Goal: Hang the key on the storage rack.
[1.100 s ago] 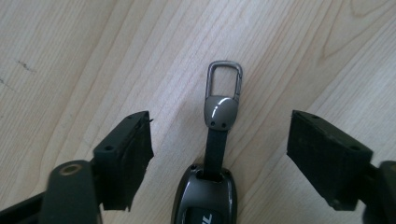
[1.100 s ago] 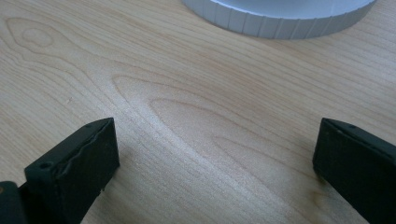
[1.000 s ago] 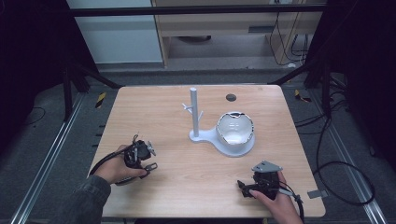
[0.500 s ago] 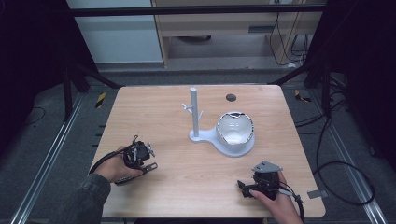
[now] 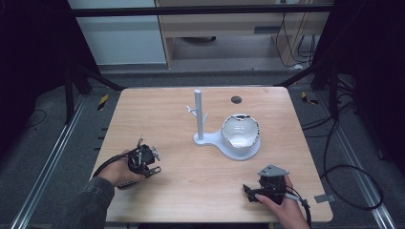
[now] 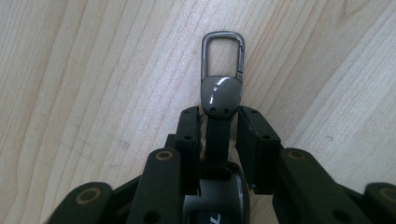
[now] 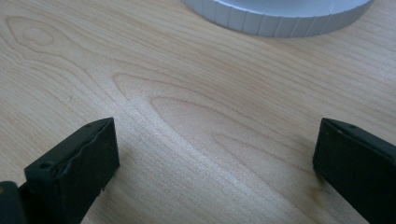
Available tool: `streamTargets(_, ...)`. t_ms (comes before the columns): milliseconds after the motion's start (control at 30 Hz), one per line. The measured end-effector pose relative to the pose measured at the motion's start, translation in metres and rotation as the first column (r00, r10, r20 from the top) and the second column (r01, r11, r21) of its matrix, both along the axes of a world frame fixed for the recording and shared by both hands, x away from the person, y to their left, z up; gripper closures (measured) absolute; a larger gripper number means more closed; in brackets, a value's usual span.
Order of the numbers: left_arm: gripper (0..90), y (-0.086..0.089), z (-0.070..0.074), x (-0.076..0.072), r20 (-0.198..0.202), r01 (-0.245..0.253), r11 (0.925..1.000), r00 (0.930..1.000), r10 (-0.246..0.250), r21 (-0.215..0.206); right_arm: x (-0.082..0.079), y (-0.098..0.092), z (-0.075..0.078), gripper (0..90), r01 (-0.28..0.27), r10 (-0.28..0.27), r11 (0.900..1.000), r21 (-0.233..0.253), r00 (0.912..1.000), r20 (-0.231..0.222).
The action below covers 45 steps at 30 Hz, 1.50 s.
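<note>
A key fob [image 6: 221,93] with a grey metal cap, a black strap and a carabiner clip [image 6: 223,51] lies along my left gripper's jaws. My left gripper [image 6: 219,112] is shut on it, the two jaws pressing the cap's lower sides. From above, the left gripper [image 5: 145,162] is low over the table's near left, held in a hand, with the clip [image 5: 154,170] poking out to its right. My right gripper [image 5: 250,190] rests at the near right, and its jaws [image 7: 215,140] stand wide open over bare wood.
A white stand with an upright pegged post [image 5: 198,114] sits mid-table, and a white bowl [image 5: 241,131] rests on its round base [image 5: 239,152]. The base's ribbed edge [image 7: 280,18] lies just ahead of the right gripper. A small dark disc [image 5: 235,99] lies near the far edge.
The left hand and its gripper have drifted slightly toward the table's near edge. The right gripper has stayed in place.
</note>
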State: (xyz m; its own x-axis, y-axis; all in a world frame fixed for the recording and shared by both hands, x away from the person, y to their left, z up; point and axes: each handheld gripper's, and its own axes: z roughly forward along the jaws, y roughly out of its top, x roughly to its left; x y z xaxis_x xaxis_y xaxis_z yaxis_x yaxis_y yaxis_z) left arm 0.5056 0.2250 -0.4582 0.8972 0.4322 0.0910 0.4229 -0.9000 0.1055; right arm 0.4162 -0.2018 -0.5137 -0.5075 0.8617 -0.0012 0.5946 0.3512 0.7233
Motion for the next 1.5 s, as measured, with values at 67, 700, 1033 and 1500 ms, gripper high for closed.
streamTargets(67, 70.9, 0.001, -0.001, 0.0, 0.001, -0.001, 1.0, 1.0, 0.001, 0.004, 0.0, 0.0, 0.0, 0.7, 0.0, 0.0, 1.0, 0.0, 1.0, 0.0)
streamTargets(700, 79.9, 0.015, 0.006, -0.006, 0.035, -0.068, 0.9934, 0.9969, 0.071, -0.093, 0.0, 0.0, 0.0, 0.7, 0.0, 0.0, 1.0, 0.0, 1.0, 0.0)
streamTargets(1033, 80.0, 0.03, 0.02, -0.024, 0.124, -0.072, 0.9731, 0.9871, 0.101, -0.219, 0.0, 0.0, 0.0, 0.7, 0.001, -0.001, 1.0, -0.001, 1.0, 0.001)
streamTargets(1500, 80.1, 0.048, 0.041, -0.053, 0.247, -0.073, 0.9178, 0.9522, 0.18, -0.39, 0.0, 0.0, 0.0, 0.5, -0.003, 0.003, 1.0, 0.0, 1.0, 0.0)
